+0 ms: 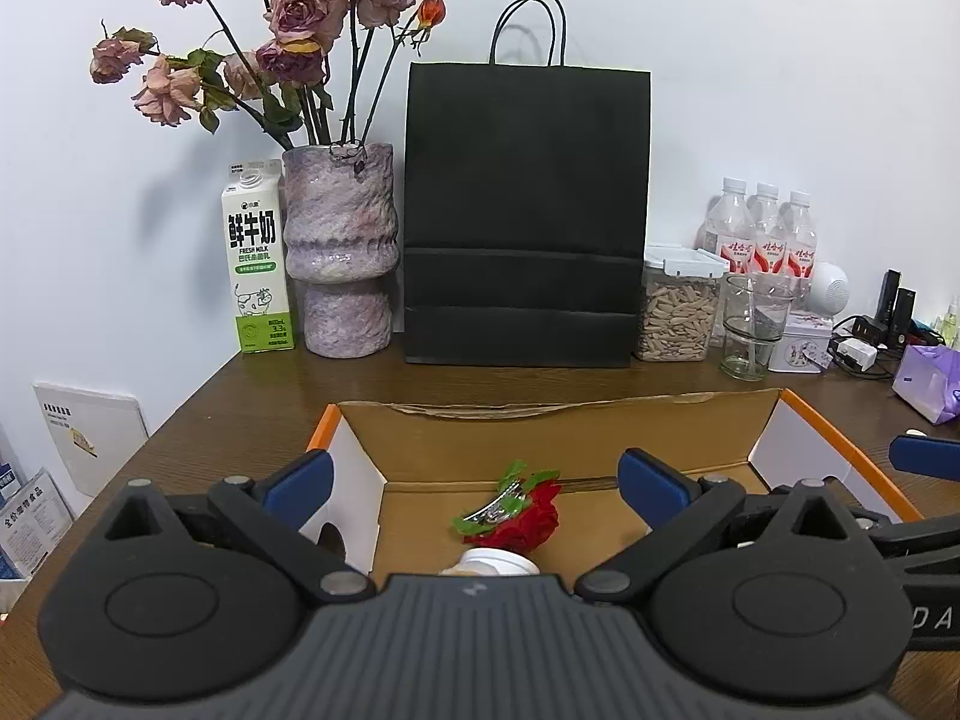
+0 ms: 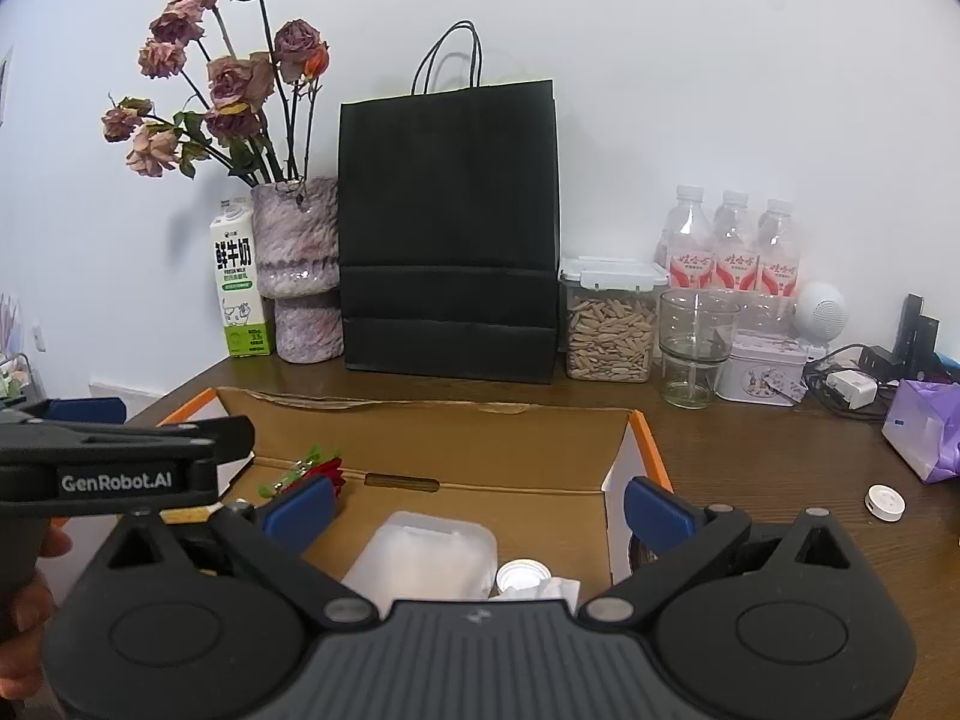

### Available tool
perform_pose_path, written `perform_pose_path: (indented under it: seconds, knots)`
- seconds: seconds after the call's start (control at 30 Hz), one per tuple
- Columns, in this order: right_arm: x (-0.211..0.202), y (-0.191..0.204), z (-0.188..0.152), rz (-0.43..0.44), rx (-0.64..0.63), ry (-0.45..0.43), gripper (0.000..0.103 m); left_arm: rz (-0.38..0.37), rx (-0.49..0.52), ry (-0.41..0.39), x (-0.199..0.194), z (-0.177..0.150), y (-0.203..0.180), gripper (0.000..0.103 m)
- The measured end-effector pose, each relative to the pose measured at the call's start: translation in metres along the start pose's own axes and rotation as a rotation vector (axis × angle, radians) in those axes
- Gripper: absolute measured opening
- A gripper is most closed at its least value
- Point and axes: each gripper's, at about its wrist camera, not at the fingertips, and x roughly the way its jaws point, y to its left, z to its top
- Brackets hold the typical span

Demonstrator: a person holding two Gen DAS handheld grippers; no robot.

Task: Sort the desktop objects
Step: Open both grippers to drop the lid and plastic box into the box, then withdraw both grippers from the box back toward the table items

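Note:
An open cardboard box with orange edges stands on the wooden desk. In it lie a red rose hair clip, a white-capped jar, a clear plastic case and a small white-lidded pot. My left gripper is open and empty above the box's left part, over the clip. My right gripper is open and empty above the box's right part. The box and the clip also show in the right wrist view. A small white round disc lies on the desk right of the box.
Along the back wall stand a milk carton, a vase of dried roses, a black paper bag, a jar of seeds, a glass cup, water bottles and a tin. Chargers, cables and a purple pack lie at right.

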Motion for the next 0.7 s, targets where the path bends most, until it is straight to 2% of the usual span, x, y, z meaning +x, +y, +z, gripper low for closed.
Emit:
perform_pose_path:
  seconds: [0.37,0.7]
  knots:
    - [-0.010,0.005,0.005,0.007,-0.015,-0.012,0.103,0.007,-0.014,-0.020,-0.015,0.006,0.005,0.103]
    - [-0.041,0.017,0.008,-0.011,-0.062,-0.032,0.103,0.004,-0.011,-0.046,-0.043,0.012,0.007,0.103]
